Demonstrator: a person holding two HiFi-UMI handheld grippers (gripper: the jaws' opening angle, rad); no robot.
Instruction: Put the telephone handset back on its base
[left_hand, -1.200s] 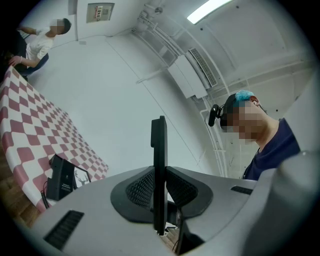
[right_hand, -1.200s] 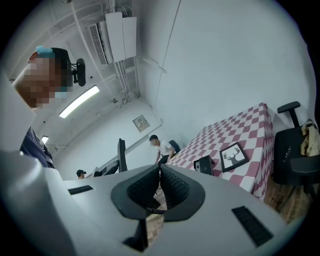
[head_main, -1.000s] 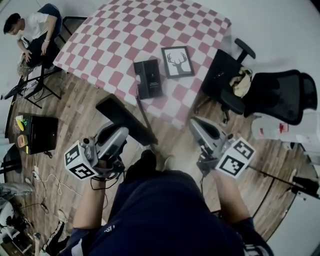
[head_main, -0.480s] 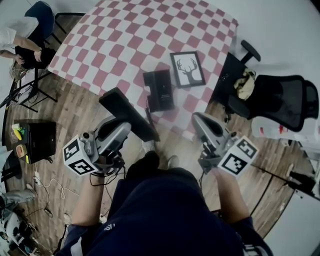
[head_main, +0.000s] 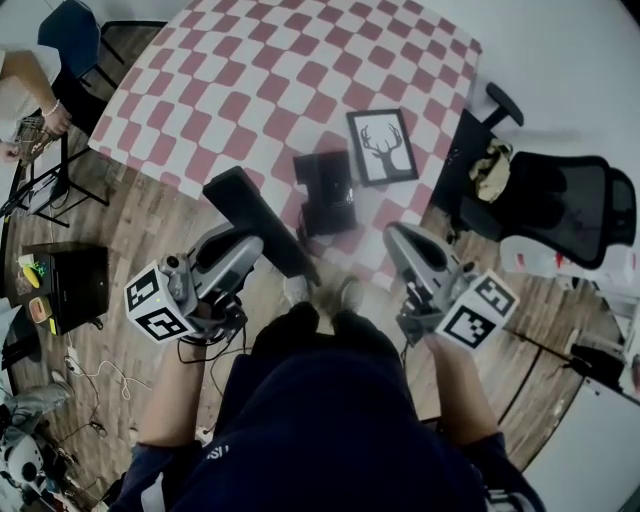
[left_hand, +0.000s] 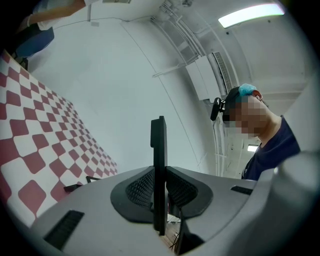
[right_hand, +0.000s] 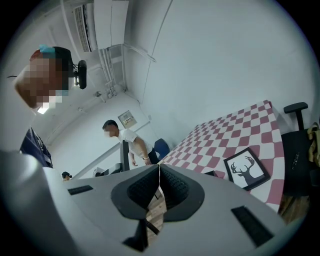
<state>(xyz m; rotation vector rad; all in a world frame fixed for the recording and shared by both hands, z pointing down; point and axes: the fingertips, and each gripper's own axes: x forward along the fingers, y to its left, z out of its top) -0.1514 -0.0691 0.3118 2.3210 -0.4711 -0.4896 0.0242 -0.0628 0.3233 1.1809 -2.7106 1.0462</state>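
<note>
In the head view my left gripper (head_main: 252, 250) is shut on a long black telephone handset (head_main: 250, 215), which slants up and left over the near edge of the red-and-white checked table (head_main: 250, 80). The black telephone base (head_main: 325, 190) lies on the table just right of the handset's grip, apart from it. In the left gripper view the handset (left_hand: 159, 145) stands edge-on, clamped between the pads of that gripper (left_hand: 160, 172). My right gripper (head_main: 397, 238) hovers over the table's near edge, shut and empty; the right gripper view shows its jaws (right_hand: 159, 170) touching.
A framed deer picture (head_main: 382, 146) lies right of the base. A black office chair (head_main: 560, 205) stands at the table's right. On the wooden floor at left are a black box (head_main: 75, 285) and cables. A person's arm (head_main: 30, 95) shows at far left.
The table, base and picture have slid nearer and lower in the head view as I step closer. The handset stays gripped in the left gripper; the right stays shut.
</note>
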